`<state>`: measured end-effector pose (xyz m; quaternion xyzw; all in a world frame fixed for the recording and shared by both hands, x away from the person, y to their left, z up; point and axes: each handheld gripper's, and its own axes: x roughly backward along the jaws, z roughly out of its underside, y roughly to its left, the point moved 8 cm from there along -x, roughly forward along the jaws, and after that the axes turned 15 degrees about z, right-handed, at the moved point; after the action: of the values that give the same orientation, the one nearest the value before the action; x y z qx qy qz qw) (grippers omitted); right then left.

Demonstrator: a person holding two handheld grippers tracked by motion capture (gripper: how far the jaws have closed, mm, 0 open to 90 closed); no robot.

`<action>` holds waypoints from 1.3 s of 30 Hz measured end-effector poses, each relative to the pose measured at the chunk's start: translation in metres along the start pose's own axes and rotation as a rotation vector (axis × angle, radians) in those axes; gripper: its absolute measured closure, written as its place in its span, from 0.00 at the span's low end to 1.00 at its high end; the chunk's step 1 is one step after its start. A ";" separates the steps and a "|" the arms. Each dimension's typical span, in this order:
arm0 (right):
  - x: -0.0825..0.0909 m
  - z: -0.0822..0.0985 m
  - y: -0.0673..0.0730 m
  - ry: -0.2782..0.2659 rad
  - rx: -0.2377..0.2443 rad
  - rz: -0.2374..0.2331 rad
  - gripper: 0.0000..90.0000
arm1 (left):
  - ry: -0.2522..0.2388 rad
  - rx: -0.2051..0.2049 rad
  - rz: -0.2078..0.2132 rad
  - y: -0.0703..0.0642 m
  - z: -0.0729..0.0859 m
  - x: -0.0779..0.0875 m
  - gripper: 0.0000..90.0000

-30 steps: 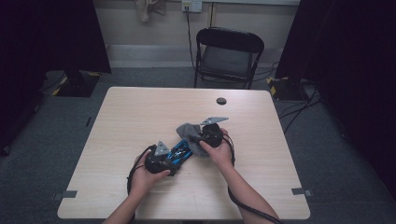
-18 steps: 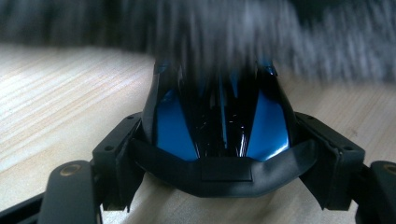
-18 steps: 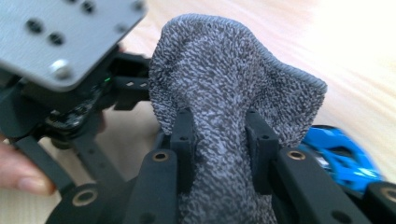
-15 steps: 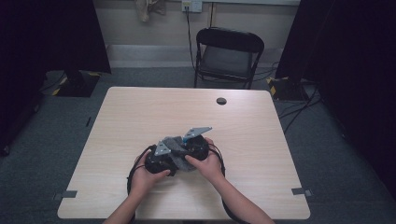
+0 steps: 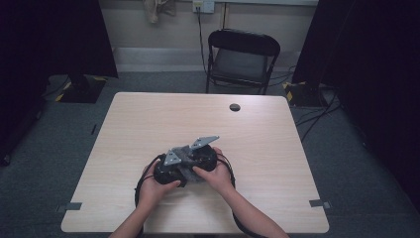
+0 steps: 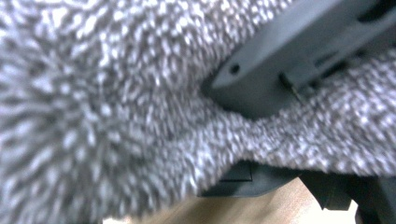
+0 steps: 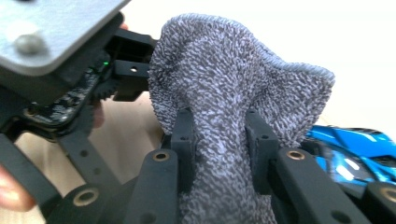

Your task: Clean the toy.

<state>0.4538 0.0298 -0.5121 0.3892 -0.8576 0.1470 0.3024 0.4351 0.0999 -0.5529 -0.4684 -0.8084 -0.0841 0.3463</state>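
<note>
The grey towel [image 7: 224, 107] is bunched between both grippers near the tabletop's [image 5: 148, 124] front edge; its long axis cannot be told; the right gripper [image 7: 220, 140] has its jaws pressed together on a fold that stands up between them; the left gripper [image 5: 168, 171] sits against the towel, its grip indistinct; a blue object [image 7: 359, 149] lies just beside.

Both forearms are bare, with no sleeves in sight. The left gripper [image 5: 171, 168] and right gripper [image 5: 200, 157] are black, each topped by a grey three-cornered plate. Black cables loop from them at lower centre. Near the right gripper view's bottom edge, brass-ringed holes mark the black jaw arms; a small green light glows upper left.
</note>
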 end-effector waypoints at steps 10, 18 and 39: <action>-0.001 -0.002 -0.018 0.002 -0.009 0.039 0.78 | -0.003 0.006 0.005 -0.001 0.000 0.000 0.27; -0.001 0.000 -0.040 0.001 -0.057 0.069 0.78 | -0.002 0.005 0.005 -0.001 0.000 0.000 0.27; -0.007 0.009 -0.078 0.031 -0.111 0.145 0.78 | -0.003 0.006 0.005 -0.001 0.000 0.000 0.27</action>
<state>0.5127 -0.0217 -0.5217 0.3064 -0.8856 0.1269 0.3250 0.4347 0.0992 -0.5530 -0.4697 -0.8080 -0.0802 0.3465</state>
